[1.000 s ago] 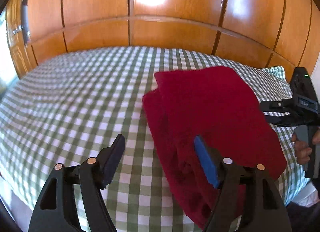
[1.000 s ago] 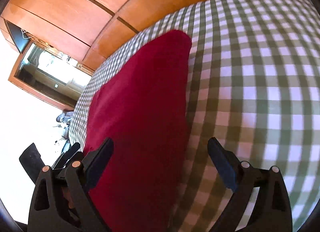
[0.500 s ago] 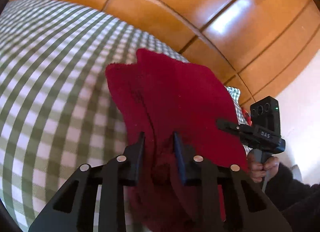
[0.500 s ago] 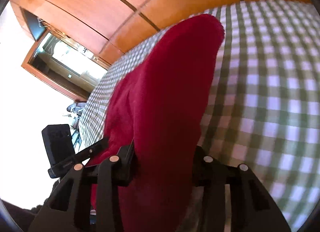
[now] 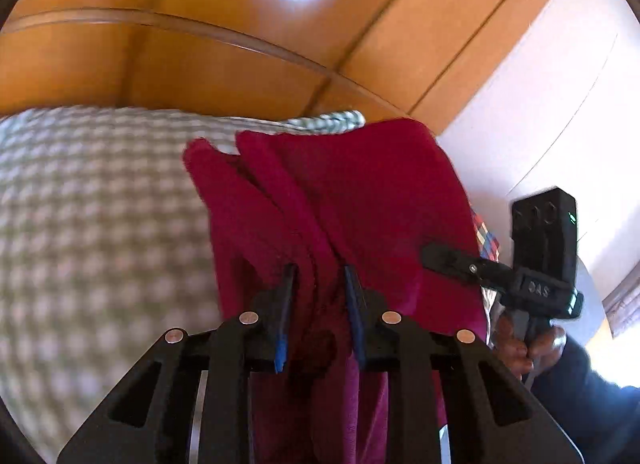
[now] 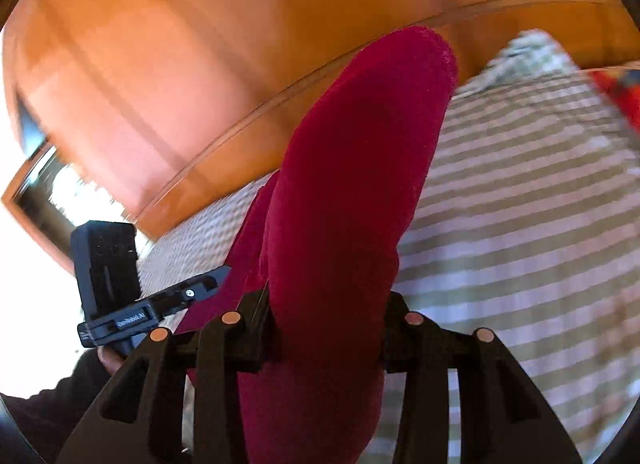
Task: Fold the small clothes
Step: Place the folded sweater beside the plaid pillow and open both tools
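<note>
My left gripper (image 5: 316, 304) has its jaws clamped on a bunched fold of the red cloth (image 5: 360, 203), so that side lifts off the checked bed (image 5: 100, 203) without slipping. My right gripper (image 6: 324, 328) pinches the other thick edge between its jaws, so the cloth hangs between both hands, ready to fold over.

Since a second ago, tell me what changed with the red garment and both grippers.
Both closed on the red garment: the left hand-held gripper pinches its bunched near edge, the right hand-held gripper clamps a thick fold. The cloth, flat before, is now lifted off the checked bedspread. The bedspread and wooden panelling are unchanged.
</note>
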The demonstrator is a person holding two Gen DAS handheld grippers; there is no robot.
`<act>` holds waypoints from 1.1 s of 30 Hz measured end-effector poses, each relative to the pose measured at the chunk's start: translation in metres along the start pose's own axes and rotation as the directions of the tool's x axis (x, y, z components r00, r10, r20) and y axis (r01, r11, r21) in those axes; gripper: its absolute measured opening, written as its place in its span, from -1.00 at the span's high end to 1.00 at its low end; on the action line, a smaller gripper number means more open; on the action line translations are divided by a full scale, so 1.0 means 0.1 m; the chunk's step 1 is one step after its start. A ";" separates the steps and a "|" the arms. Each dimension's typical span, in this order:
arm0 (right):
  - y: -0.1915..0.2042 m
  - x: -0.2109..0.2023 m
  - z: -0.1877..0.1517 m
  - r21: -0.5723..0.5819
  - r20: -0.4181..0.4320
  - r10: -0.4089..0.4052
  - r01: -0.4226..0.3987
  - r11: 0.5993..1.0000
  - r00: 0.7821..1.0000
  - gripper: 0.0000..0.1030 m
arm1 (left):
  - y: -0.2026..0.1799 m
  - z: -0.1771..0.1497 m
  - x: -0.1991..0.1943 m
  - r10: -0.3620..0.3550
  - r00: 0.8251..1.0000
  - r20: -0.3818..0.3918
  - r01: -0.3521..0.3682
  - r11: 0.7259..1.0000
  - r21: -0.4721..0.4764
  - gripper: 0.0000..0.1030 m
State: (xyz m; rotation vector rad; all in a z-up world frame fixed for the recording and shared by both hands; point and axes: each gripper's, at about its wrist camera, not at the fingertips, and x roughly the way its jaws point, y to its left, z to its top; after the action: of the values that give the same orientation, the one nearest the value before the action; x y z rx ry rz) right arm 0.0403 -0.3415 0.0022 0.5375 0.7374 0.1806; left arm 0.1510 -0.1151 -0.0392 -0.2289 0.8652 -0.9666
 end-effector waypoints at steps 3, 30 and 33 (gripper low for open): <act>-0.47 -0.16 0.07 0.076 0.022 -0.080 0.078 0.994 0.997 0.26 | -0.39 0.28 0.68 0.029 0.996 -0.084 -0.022 0.997 0.081 0.55; -0.22 -0.03 -0.61 -0.091 0.070 -0.603 0.607 0.789 0.795 -0.71 | -0.62 -0.36 0.23 0.543 0.839 0.038 -0.544 0.834 0.096 -0.05; -0.11 -0.20 -0.62 0.013 0.111 -0.584 0.587 0.810 0.804 -0.78 | -0.74 -0.44 -0.05 0.569 0.815 0.114 -0.579 0.810 0.094 -0.10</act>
State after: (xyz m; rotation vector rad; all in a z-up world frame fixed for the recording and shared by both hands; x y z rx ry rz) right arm -0.0168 -0.3328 -0.0291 0.2724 0.7612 -0.4208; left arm 0.0711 -0.1454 -0.0266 0.1059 0.7315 -0.4308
